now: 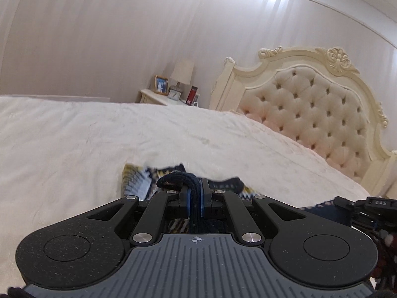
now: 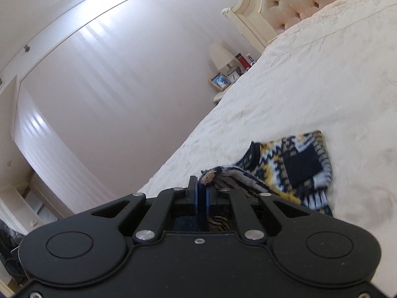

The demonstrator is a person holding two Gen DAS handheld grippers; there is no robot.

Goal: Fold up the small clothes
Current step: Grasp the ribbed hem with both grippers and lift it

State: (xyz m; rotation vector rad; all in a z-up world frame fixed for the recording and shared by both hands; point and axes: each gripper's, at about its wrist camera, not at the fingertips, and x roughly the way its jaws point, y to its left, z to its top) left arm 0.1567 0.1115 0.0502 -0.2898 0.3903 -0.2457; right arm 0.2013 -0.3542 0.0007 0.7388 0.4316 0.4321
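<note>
Left gripper (image 1: 196, 188): jaws closed tight on a dark navy ribbed edge of the garment (image 1: 139, 182), low in the centre of the left wrist view.
Right gripper (image 2: 201, 190): jaws closed on another edge of the garment (image 2: 297, 166), beside a small gold button, low centre of the right wrist view.
Garment: a small knit piece patterned in navy, white and yellow. In the left wrist view it bunches just beyond the fingertips, blurred. In the right wrist view it trails from the jaws toward the right of the frame, and its far part lies on the bed with a dark pocket patch facing up.
Bed (image 1: 74, 136): cream cover, filling the middle of the left wrist view and the right half of the right wrist view.
Headboard (image 1: 310, 104): tufted, carved cream frame, right side of the left wrist view.
Nightstand (image 1: 158, 96): centre of the left wrist view, bearing a lamp (image 1: 182, 73), a framed photo (image 1: 161, 85) and a red bottle (image 1: 192, 95).
</note>
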